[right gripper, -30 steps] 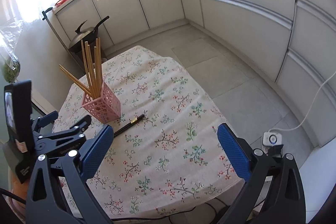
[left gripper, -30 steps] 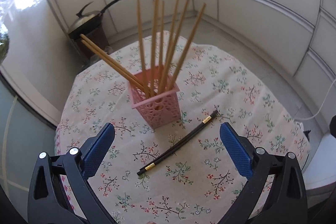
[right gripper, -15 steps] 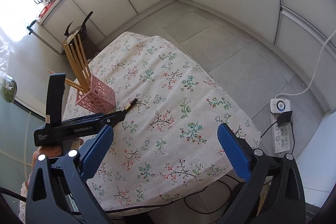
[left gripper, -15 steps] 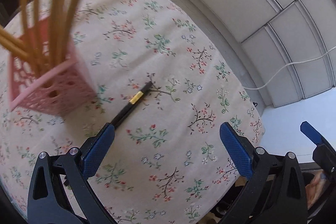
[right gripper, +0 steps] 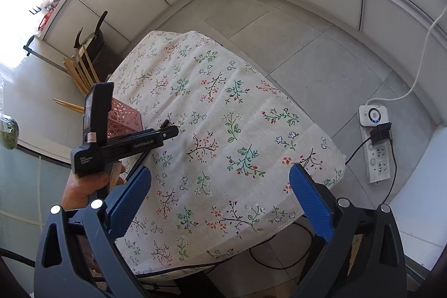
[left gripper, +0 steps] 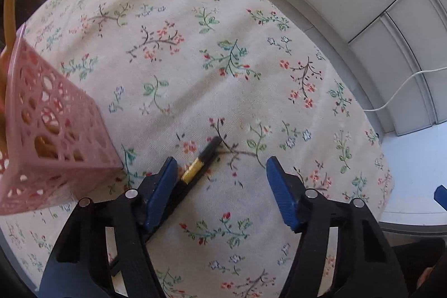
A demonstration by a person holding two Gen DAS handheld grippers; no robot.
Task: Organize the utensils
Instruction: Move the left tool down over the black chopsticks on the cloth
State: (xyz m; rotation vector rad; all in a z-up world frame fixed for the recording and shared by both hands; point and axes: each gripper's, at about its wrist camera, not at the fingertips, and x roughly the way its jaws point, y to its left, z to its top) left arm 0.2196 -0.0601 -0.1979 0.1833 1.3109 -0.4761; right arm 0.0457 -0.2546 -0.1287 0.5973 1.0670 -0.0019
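Floral tablecloth [left gripper: 251, 52] covers table. Pink lattice holder [left gripper: 53, 136] at left, wooden chopsticks [right gripper: 81, 71] standing in it. Black chopsticks [left gripper: 201, 161] lie flat on cloth just right of holder, gold band visible, far tip pointing right.

Left gripper [left gripper: 220, 186] low over cloth, fingers spread, nothing pinched. Chopsticks off-centre: beside left finger [left gripper: 162, 186], near end hidden under it. Shift left to centre, close on both sticks near gold band.

Right gripper [right gripper: 220, 200] spread, empty, near table edge, well apart from chopsticks.
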